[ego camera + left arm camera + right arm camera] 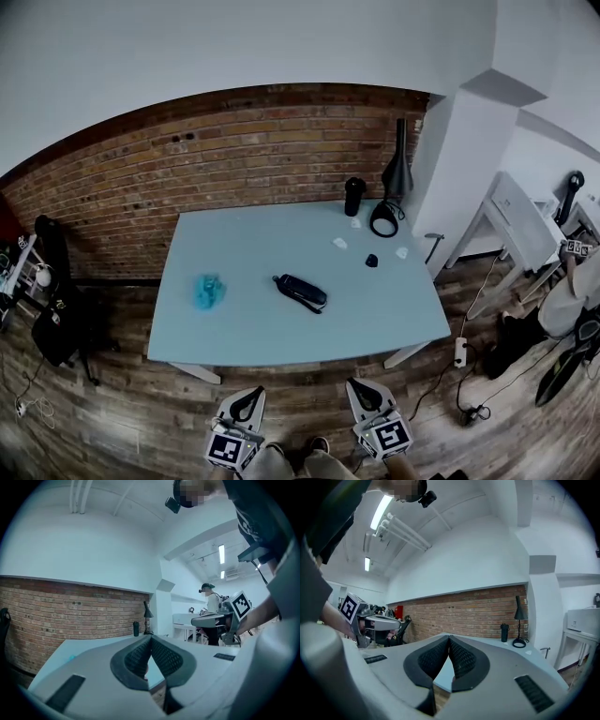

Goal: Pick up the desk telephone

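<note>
both of my tools are closed and empty: the left hand-held gripper [246, 404] and the right hand-held gripper [366, 396] each have their jaws meeting tip to tip. the desk telephone [300, 292] lies near the middle of the worktop [244, 333], well beyond both. a crumpled blue thing [209, 291] lies left of the telephone, and a black lamp [394, 183] stands behind it to the right.

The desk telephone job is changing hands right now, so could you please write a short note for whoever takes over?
Left gripper: fingers shut, empty, short of the table's near edge.
Right gripper: the same, beside it.
Telephone: lying near the middle of the table, untouched.
Done: nothing yet.
To do: reach over, open, grip the telephone, lift.
</note>
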Demonstrator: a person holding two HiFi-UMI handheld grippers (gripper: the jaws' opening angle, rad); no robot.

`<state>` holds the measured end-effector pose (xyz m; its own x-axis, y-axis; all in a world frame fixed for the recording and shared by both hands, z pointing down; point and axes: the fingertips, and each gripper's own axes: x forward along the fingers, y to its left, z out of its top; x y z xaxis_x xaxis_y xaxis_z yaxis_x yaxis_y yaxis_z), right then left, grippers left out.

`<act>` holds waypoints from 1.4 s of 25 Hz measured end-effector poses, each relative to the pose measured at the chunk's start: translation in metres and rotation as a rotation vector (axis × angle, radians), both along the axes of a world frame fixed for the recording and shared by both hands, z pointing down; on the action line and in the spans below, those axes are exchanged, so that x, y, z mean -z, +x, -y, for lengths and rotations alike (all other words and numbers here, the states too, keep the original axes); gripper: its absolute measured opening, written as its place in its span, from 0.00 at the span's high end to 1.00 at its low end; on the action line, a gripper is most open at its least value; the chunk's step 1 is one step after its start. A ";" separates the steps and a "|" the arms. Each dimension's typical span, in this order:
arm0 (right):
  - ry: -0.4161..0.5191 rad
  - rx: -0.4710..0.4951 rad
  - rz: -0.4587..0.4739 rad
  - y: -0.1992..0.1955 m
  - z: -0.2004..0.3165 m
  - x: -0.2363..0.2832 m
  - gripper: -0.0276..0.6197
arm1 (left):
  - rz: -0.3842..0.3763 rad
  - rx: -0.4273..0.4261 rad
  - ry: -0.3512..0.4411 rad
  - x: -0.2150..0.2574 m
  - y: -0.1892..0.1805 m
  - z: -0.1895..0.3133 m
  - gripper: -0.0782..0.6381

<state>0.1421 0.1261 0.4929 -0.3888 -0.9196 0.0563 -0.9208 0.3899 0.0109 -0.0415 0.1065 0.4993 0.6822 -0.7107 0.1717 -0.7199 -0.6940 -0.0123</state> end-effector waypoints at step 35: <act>-0.103 0.220 -0.038 -0.069 0.316 -0.024 0.92 | -0.042 0.187 -0.138 -0.045 -0.061 0.198 0.85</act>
<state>0.0734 -0.1898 0.5169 -0.5748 -0.8017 0.1637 -0.8133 0.5818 -0.0063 -0.1023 -0.0911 0.5439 0.5495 -0.7972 0.2500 -0.8340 -0.5416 0.1060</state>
